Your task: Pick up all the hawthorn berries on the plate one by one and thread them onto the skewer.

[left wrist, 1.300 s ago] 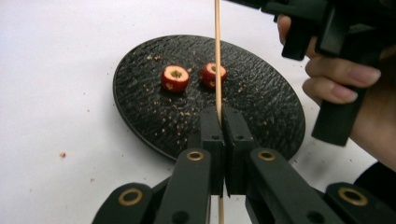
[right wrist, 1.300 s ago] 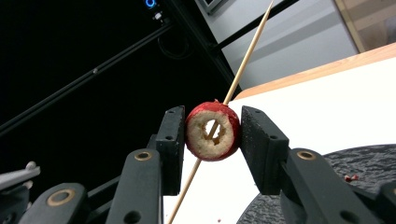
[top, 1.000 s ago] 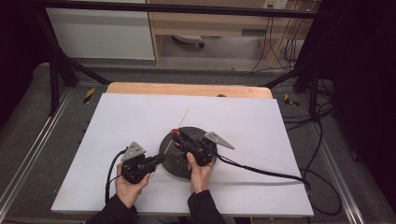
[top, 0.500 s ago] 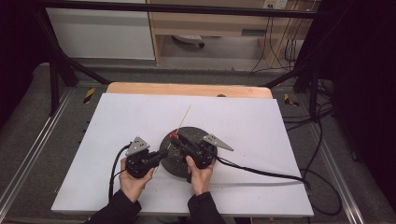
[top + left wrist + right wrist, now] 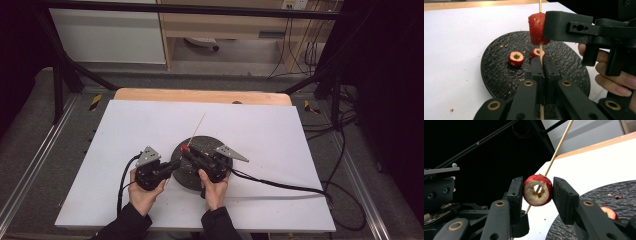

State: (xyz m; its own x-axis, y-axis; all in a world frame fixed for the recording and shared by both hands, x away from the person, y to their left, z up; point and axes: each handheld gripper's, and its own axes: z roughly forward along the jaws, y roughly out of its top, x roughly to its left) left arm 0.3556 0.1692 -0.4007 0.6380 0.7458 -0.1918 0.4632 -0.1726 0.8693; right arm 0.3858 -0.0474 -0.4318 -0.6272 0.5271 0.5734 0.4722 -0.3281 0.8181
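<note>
Two hand-held grippers meet over a round black plate point(image 5: 197, 172) that lies on a white table point(image 5: 280, 135). The left gripper point(image 5: 541, 65) has its jaws fully closed on a thin wooden skewer point(image 5: 540, 51), clamping it low on the shaft, below the fruit; in the high view this gripper point(image 5: 175, 165) reaches in from the plate's left edge, and the skewer point(image 5: 199, 125) slants up and away over the table. The right gripper point(image 5: 537, 192) is clamped on a cored red fruit point(image 5: 538, 190), one pad pressing each side, and the skewer point(image 5: 560, 143) runs through the hole in the fruit's middle. From the left gripper view the same fruit point(image 5: 535, 28) sits on the skewer above the closed jaws, with a pad of the right gripper against its right side. Two more cored fruit pieces rest on the plate point(image 5: 499, 72): one point(image 5: 516, 58) to the left of the skewer, and another point(image 5: 536, 53) just behind it. Small crumbs are scattered on the plate near them. Fingers point(image 5: 614, 80) of the right hand show at the right edge of the left gripper view.
</note>
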